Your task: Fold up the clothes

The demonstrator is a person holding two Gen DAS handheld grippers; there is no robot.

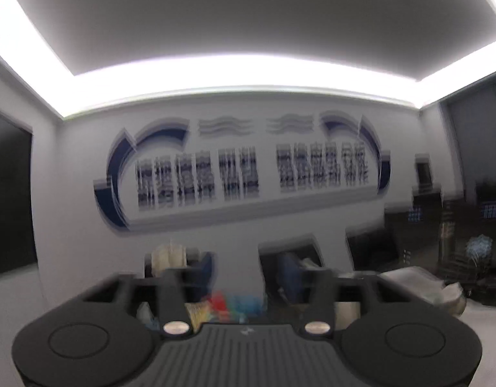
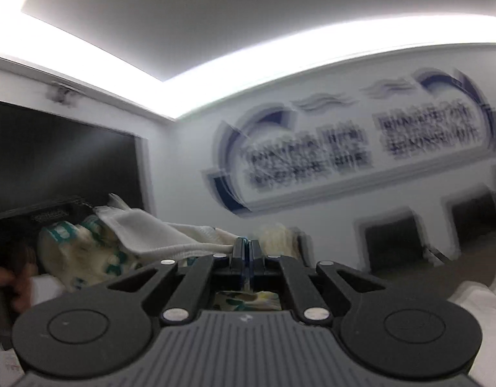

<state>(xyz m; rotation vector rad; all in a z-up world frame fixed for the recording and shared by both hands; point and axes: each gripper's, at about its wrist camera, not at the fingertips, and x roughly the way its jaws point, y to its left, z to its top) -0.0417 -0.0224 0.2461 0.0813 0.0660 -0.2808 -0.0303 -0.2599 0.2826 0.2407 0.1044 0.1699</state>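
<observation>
**Right gripper pinched on cloth, left gripper spread wide**

While both cameras pointed up toward the ceiling and far wall, your right gripper (image 2: 247, 251) had its fingers pressed together, with a thin edge of fabric caught between them. That fabric belonged to the cream garment with teal print (image 2: 86, 251), which trailed off to the left of the fingers and also showed beneath the gripper body. A white ribbed cloth (image 2: 151, 229) lay draped over the printed garment, reaching almost to the fingertips. At the left edge of the right wrist view, a hand (image 2: 12, 287) appeared, blurred.

Your left gripper (image 1: 248, 285) had its fingers spread well apart and gripped nothing. Between them, blurred, sat a patch of red and blue colours (image 1: 235, 304) that you could not identify. A pale heap of cloth (image 1: 422, 285) lay to the right of that gripper. The wall sign (image 1: 248, 174) with dark lettering was smeared by motion in both views.
</observation>
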